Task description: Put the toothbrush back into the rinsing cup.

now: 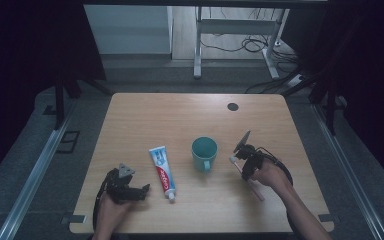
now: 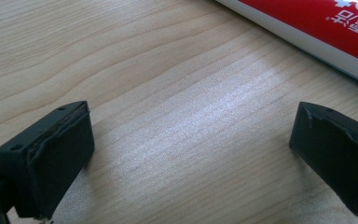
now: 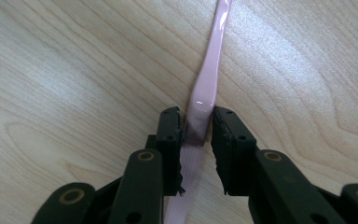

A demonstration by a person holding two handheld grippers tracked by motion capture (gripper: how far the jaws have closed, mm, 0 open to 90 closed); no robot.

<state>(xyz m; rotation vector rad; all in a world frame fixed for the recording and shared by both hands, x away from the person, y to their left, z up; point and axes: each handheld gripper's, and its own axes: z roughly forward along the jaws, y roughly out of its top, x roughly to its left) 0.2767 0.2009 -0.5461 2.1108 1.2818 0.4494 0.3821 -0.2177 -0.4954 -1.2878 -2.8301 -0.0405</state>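
Lying flat on the bench [image 1: 130, 115], the pink toothbrush [image 3: 208, 84] is pinched at its handle between the jaws of the right gripper [image 3: 198, 128], which press on both sides. Nearby, the left gripper [image 2: 191, 144] rests with jaws spread wide over bare wood, just beside the toothpaste tube [image 1: 162, 171]. Farther back, between tube and toothbrush, stands a teal mug [image 1: 204, 153]; I cannot tell whether anything is inside.

A teal mug [image 1: 204, 153] stands mid-tabletop [image 1: 180, 115] — its handle toward the near edge. A toothpaste tube [image 1: 163, 172] lies to its left, cap nearest — well apart from it.
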